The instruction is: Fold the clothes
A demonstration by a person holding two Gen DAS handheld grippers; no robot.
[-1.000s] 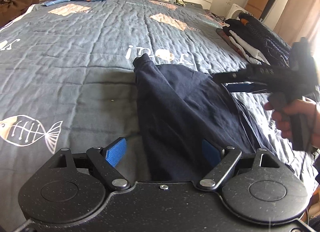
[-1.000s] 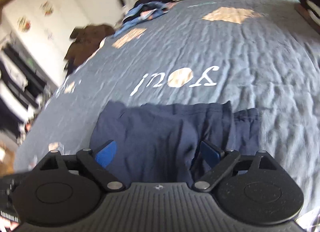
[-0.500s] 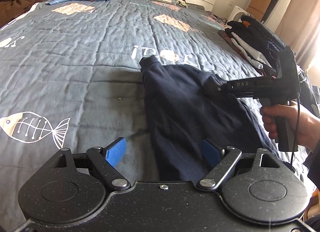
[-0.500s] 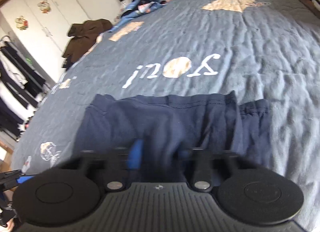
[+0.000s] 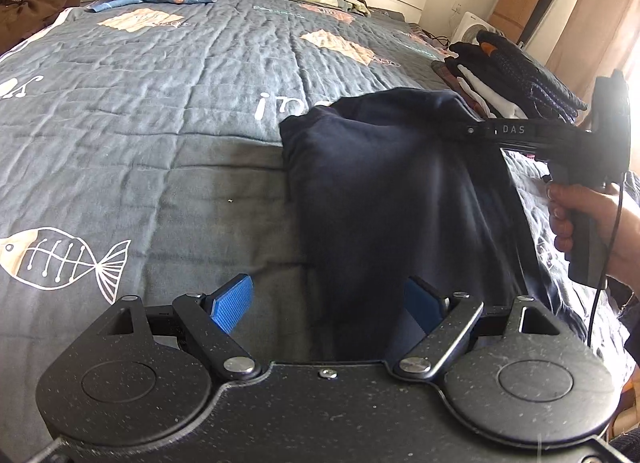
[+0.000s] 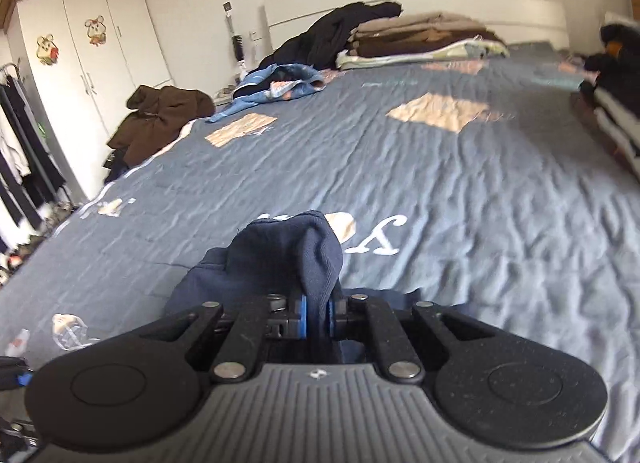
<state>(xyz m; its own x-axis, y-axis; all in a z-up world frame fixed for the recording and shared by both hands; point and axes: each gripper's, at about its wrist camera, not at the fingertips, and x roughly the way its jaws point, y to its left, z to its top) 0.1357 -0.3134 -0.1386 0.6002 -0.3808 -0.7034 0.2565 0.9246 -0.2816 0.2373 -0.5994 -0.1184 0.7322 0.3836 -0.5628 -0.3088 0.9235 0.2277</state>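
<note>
Now, step in hand: we judge that we are lifting one edge of the navy garment (image 5: 384, 199) to carry it over as a fold.
Garment place: it lies on the grey quilt (image 5: 168, 103), at about 2 o'clock from the left gripper (image 5: 328, 299) in the left wrist view, its near end running down between that gripper's blue pads (image 5: 234, 303).
Right gripper (image 6: 316, 313): its jaws have just been closing and now pinch a bunched ridge of navy cloth; in its own view the fabric rises at 12 o'clock straight out of the pressed pads.
Right hand (image 5: 576, 219): it holds the handle at 3 o'clock in the left wrist view, with the cloth tented up toward the gripper's tip.
Left gripper state: jaws spread wide, nothing clamped, though cloth lies between them.
How to do it well: we should keep the pinch firm, since the bite looks thick and bunched; whether it holds one layer or several we cannot tell.
Left side advice: we would close the left jaws on the near hem, or press it down, so the far edge travels without dragging the whole piece.
Path: we would carry the lifted edge low and level, then lay it down square with the opposite edge.
Surroundings: folded stacks (image 5: 516, 75) sit at 2 o'clock, well apart.
</note>
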